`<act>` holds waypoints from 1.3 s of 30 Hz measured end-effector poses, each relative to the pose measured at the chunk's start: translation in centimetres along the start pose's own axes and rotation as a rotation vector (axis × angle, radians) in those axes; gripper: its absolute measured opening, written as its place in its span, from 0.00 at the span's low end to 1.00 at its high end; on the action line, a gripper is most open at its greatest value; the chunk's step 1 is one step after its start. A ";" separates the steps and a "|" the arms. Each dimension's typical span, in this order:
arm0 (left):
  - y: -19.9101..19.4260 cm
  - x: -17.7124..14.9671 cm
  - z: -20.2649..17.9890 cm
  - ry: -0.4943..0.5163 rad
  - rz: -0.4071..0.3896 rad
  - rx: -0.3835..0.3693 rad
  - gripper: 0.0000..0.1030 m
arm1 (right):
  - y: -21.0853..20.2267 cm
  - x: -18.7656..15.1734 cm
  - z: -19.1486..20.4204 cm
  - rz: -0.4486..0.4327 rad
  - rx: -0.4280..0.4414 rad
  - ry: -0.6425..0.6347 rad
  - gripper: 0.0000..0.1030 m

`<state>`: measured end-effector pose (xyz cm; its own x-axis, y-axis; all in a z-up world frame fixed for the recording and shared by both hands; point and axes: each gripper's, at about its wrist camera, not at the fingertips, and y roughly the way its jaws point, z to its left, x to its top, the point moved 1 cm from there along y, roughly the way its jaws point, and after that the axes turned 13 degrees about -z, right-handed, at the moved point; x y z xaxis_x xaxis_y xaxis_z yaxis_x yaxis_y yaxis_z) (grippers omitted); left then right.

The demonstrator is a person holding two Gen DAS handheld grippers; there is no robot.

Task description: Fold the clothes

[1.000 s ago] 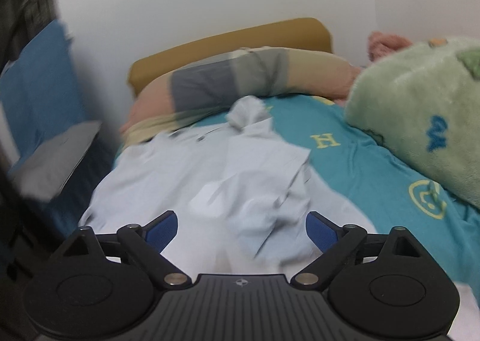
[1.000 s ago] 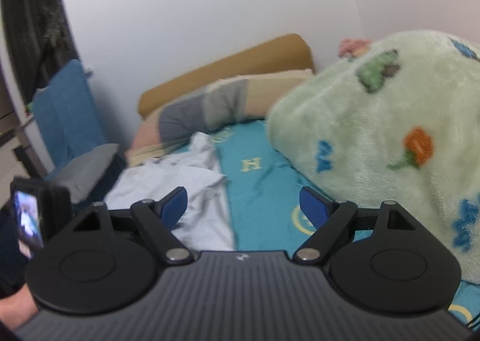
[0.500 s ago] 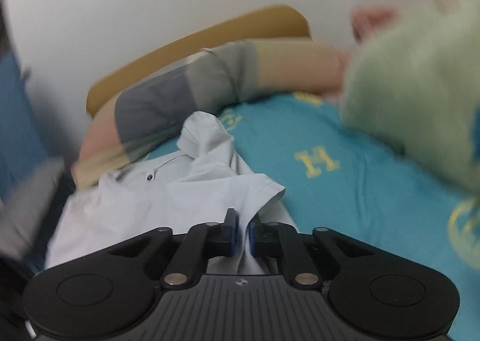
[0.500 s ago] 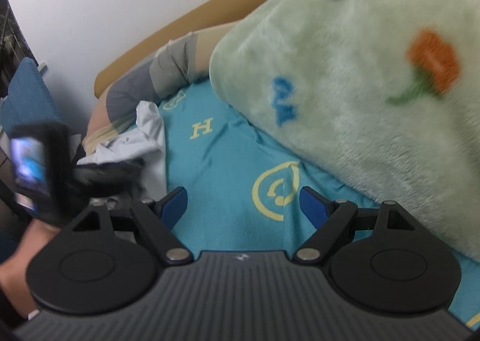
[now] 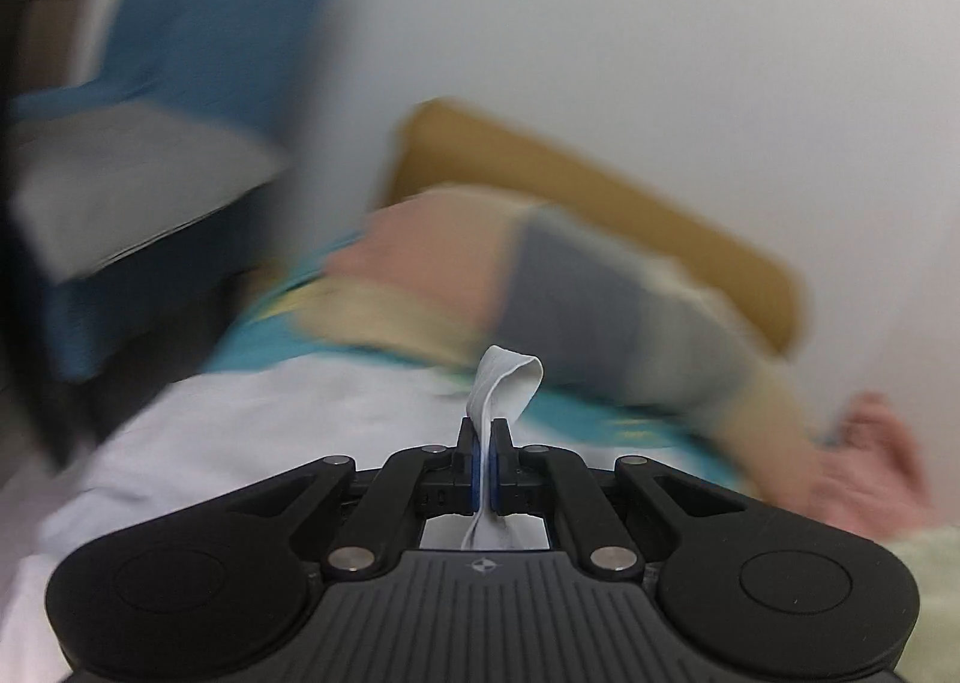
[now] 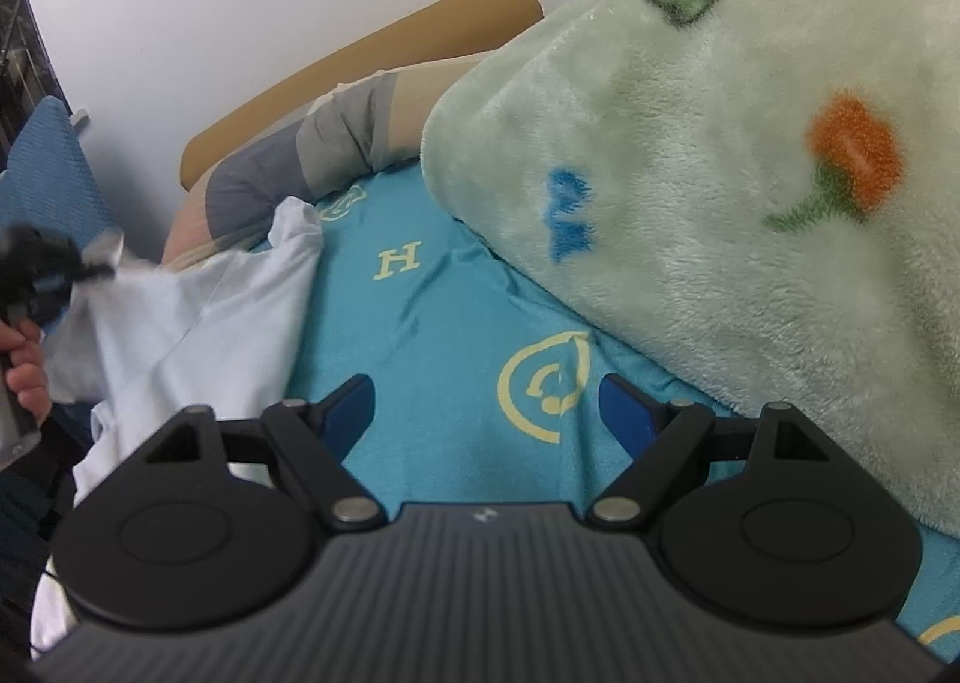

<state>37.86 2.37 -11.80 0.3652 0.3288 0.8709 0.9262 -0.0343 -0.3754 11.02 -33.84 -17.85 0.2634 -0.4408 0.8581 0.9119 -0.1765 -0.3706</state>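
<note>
A pale blue-white shirt lies rumpled on the left side of a teal bedsheet. My left gripper is shut on a fold of that shirt, which loops up between its blue pads. In the right wrist view the left gripper appears blurred at the far left, lifting the shirt's edge, with a hand below it. My right gripper hangs open over the bare sheet, right of the shirt, holding nothing.
A thick green fleece blanket fills the right of the bed. A grey, beige and pink striped pillow lies along a mustard headboard by the white wall. Blue fabric hangs at the left.
The left gripper went from open above the shirt to shut on a fold, then lifted and swung left. The right gripper stayed open and moved right over the sheet.
</note>
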 end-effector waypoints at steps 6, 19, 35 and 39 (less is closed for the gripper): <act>4.4 -3.2 4.0 0.020 0.125 0.134 0.22 | 1.0 -0.7 0.5 0.021 0.011 -0.024 0.81; -14.9 -1.9 -1.1 0.240 0.161 -0.050 0.82 | 0.6 -1.0 1.3 0.077 0.177 0.025 0.80; -32.5 -11.9 -0.7 0.067 0.446 -0.302 0.79 | -11.9 0.3 4.1 0.181 0.332 0.009 0.79; -31.9 -15.2 -0.9 0.055 0.567 -0.374 0.58 | -14.6 0.4 3.7 0.137 0.294 0.018 0.79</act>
<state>2.81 -2.35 -12.76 0.7986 0.1160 0.5906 0.5570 -0.5143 -0.6522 -1.02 -28.16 -10.79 0.3870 -0.4593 0.7996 0.9208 0.1460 -0.3617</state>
